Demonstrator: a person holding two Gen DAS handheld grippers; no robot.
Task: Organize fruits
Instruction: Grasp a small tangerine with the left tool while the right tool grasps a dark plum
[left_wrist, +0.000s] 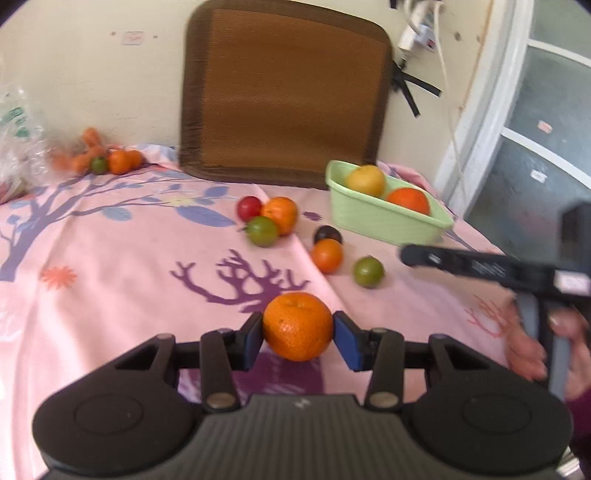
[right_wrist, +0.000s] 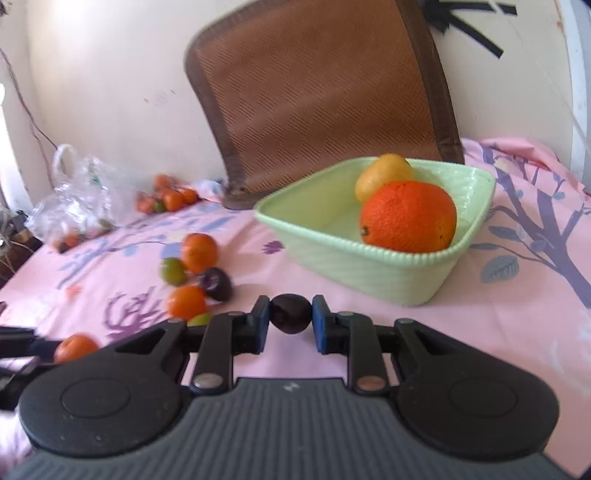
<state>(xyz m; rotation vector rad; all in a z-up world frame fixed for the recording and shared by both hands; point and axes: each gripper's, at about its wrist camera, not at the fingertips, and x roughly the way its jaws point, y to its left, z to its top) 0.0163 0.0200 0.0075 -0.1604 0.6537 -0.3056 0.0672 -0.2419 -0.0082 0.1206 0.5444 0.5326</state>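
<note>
No legible writing, green basket (right_wrist: 373, 269) holding large orange (right_wrist: 408, 216) and yellow fruit (right_wrist: 384, 173) at 12 o'clock behind it, left gripper (left_wrist: 298, 334) clamped on mandarin (left_wrist: 297, 325), right gripper (right_wrist: 290, 319) clamped on dark plum (right_wrist: 290, 313).

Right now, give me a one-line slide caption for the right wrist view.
Right claw grips a dark plum short of the green basket holding an orange and a yellow fruit.

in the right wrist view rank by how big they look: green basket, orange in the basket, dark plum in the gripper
1. green basket
2. orange in the basket
3. dark plum, smallest though nearest the camera, held in the right gripper
</note>
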